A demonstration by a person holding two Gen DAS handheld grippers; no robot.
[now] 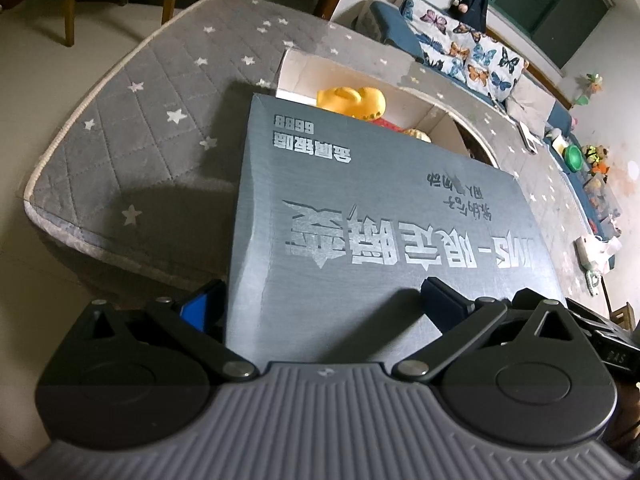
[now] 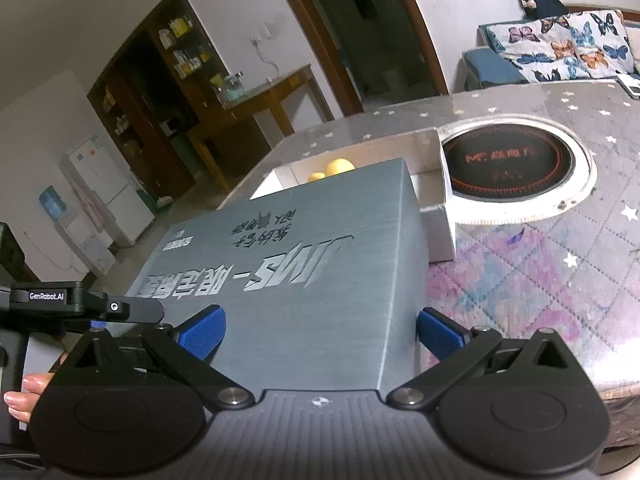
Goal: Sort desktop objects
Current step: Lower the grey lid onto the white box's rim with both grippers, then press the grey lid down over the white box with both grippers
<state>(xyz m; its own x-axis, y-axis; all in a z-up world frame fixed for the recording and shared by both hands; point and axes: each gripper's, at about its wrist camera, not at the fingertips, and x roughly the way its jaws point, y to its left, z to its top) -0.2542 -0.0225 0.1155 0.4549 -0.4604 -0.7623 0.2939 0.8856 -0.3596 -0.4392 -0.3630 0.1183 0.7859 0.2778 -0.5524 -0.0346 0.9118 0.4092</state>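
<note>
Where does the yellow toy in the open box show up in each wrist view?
Left wrist view: the yellow toy sits upper centre, just beyond the grey lid's far edge, inside the white box.
Right wrist view: the yellow toy peeks over the lid's far edge, centre, mostly hidden.
Shared landmark: the butterfly-print cushion.

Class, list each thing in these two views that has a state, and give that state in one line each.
Grey printed cardboard lid: tilted over the box, held at both near corners.
White cardboard box: partly uncovered, toys inside.
Yellow rubber duck: lying in the box.
Left gripper: clamped on lid.
Right gripper: clamped on lid.
</note>
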